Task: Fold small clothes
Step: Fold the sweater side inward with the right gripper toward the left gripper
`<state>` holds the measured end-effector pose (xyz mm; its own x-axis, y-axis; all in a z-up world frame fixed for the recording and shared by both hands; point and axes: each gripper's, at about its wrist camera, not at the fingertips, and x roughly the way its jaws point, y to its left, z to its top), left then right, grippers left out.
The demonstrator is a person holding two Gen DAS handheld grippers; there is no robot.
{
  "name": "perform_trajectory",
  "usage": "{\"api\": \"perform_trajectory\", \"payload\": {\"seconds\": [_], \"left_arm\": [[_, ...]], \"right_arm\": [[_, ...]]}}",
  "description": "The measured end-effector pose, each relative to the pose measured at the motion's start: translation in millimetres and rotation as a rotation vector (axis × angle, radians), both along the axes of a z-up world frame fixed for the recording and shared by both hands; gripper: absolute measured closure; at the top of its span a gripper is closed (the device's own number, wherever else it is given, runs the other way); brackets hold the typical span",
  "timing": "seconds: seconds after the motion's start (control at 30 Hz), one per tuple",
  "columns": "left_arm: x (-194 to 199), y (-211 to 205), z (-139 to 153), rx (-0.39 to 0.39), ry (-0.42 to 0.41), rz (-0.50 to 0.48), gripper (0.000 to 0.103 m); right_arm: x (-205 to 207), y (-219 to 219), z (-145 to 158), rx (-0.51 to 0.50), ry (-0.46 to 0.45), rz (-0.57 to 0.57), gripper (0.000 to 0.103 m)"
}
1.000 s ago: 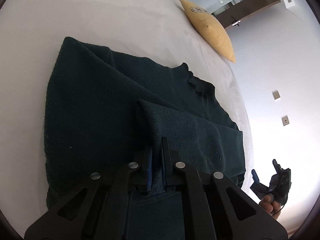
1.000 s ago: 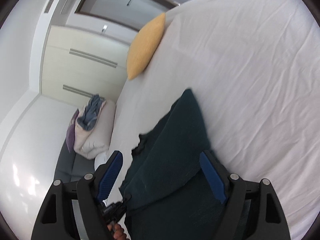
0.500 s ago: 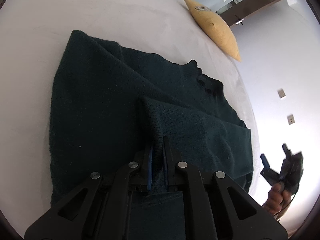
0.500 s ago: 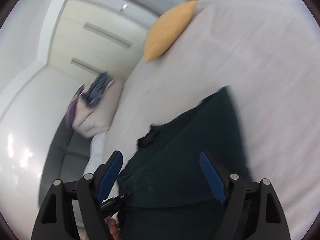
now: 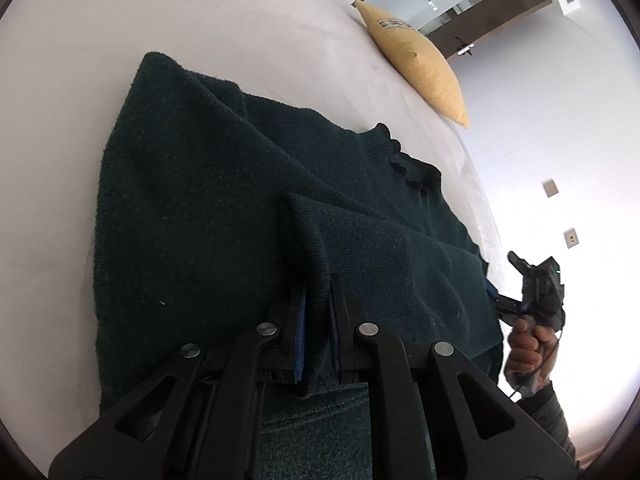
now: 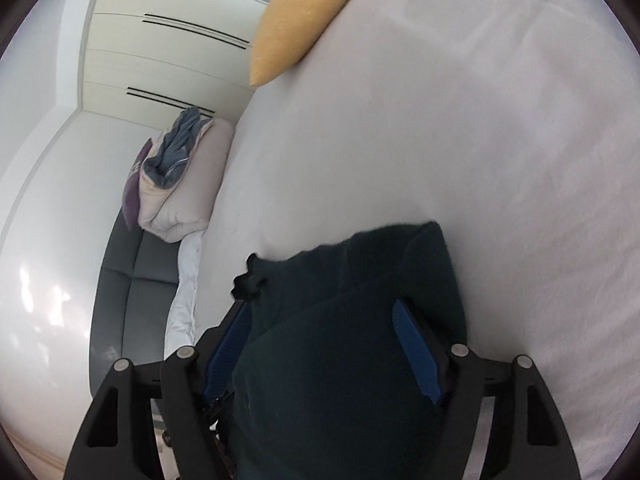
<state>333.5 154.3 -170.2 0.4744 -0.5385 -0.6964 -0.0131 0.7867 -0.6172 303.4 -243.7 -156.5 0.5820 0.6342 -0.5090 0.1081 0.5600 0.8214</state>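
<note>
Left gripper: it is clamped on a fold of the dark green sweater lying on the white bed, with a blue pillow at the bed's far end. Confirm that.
One detail is wrong: the pillow is yellow, not blue, as the left wrist view shows. The rest holds: the left gripper is clamped on a fold of the dark green sweater on the white bed.

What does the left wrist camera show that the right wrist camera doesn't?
Only the left wrist view shows the left gripper pinching a fold of the dark green sweater, a hand holding the other tool, and wall sockets.

Only the right wrist view shows the right gripper open, a wardrobe, and a heap of bedding on a grey sofa.

Both show the sweater, white bed and yellow pillow.
</note>
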Motion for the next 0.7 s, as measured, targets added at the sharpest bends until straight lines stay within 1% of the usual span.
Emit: {"api": "perform_trajectory", "payload": {"seconds": [0.07,0.1,0.2,0.3,0.37,0.43,0.47,0.53,0.57,0.6,0.63,0.7], "left_arm": [[-1,0,1,0.004,0.003,-0.004,0.092],[-1,-1,1,0.001,0.006,-0.004,0.092],[-1,1,1,-0.015,0.015,-0.006,0.092],[0,2,2,-0.021,0.014,-0.008,0.092],[0,4,1,-0.033,0.014,-0.006,0.092],[-1,5,1,-0.034,0.011,-0.007,0.092],[-1,4,2,-0.031,0.009,-0.009,0.092],[-1,3,1,-0.025,0.004,-0.010,0.092],[0,3,1,-0.026,0.004,-0.009,0.092],[-1,3,1,-0.027,0.005,-0.007,0.092],[-1,3,1,-0.028,0.003,-0.008,0.092],[-1,4,0,-0.038,0.001,-0.012,0.092]], "right_arm": [[-12,0,1,0.036,0.014,0.008,0.027],[-19,3,3,0.035,0.022,0.027,0.027],[-43,14,7,0.007,0.041,0.094,0.027],[-70,20,5,-0.010,0.047,0.138,0.027],[-87,15,1,-0.002,0.035,0.133,0.027],[-100,10,5,0.015,0.034,0.095,0.028],[-103,9,11,0.025,0.022,0.083,0.027],[-110,9,24,0.072,-0.043,0.080,0.026],[-108,15,30,0.077,-0.065,0.089,0.025],[-105,20,33,0.059,-0.074,0.106,0.023],[-100,25,30,0.034,-0.068,0.124,0.022],[-89,30,10,-0.001,-0.007,0.141,0.022]]}}
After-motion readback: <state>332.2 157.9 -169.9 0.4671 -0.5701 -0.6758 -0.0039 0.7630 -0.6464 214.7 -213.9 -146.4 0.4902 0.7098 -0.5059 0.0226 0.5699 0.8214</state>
